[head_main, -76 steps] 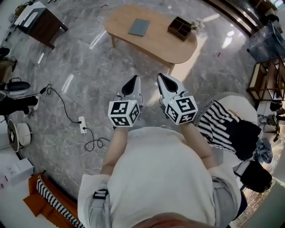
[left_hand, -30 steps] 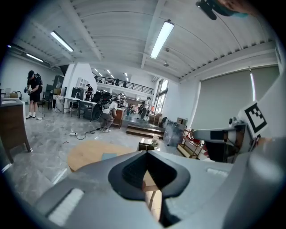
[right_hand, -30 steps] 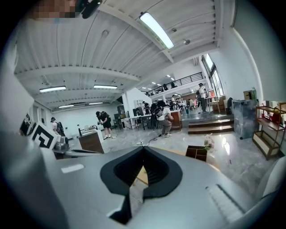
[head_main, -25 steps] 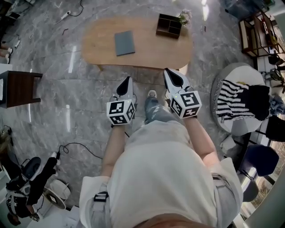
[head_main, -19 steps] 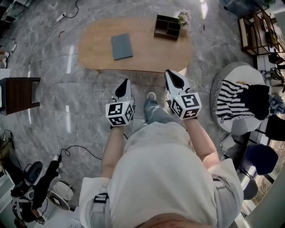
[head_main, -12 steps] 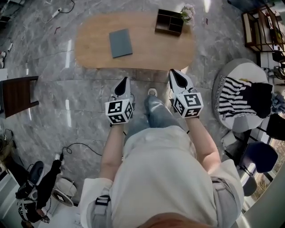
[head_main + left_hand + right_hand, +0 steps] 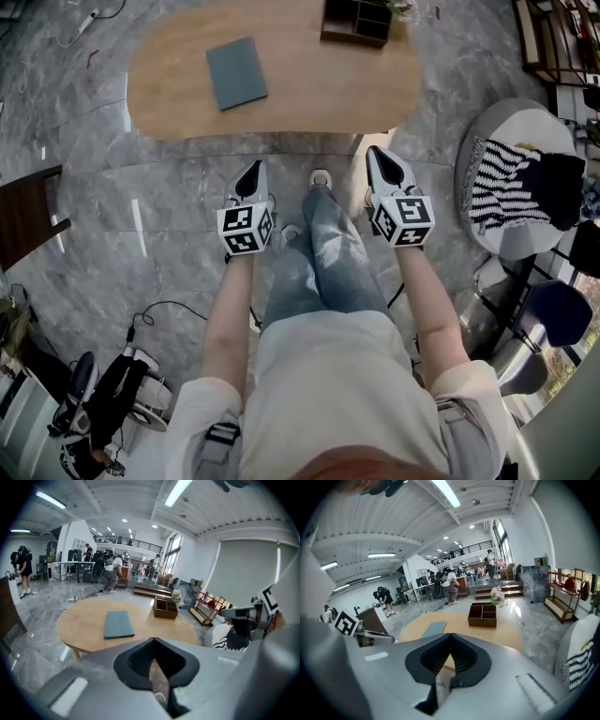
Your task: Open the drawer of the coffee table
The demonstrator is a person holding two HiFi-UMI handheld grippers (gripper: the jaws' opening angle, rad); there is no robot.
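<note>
The oval wooden coffee table [image 7: 309, 89] fills the top of the head view, just beyond both grippers. On it lie a grey flat pad [image 7: 236, 73] and a dark wooden organiser box [image 7: 356, 21]. No drawer front shows in any view. My left gripper [image 7: 251, 172] is shut and holds nothing, pointing at the table's near edge. My right gripper [image 7: 382, 157] is likewise shut and empty, close to the table's right leg. In the left gripper view the shut left gripper [image 7: 153, 640] faces the coffee table [image 7: 84, 620]; in the right gripper view the right gripper [image 7: 450, 635] does the same.
My legs and a white shoe [image 7: 321, 178] lie between the grippers. A round pouf with striped cloth [image 7: 520, 178] stands at the right, a dark side table [image 7: 23, 211] at the left, cables [image 7: 164, 309] on the marble floor. People work at the back of the hall [image 7: 110, 571].
I have stepped up to the table and lowered myself. Both shut grippers sank and came nearer the table's near edge, and the table now looks larger.
</note>
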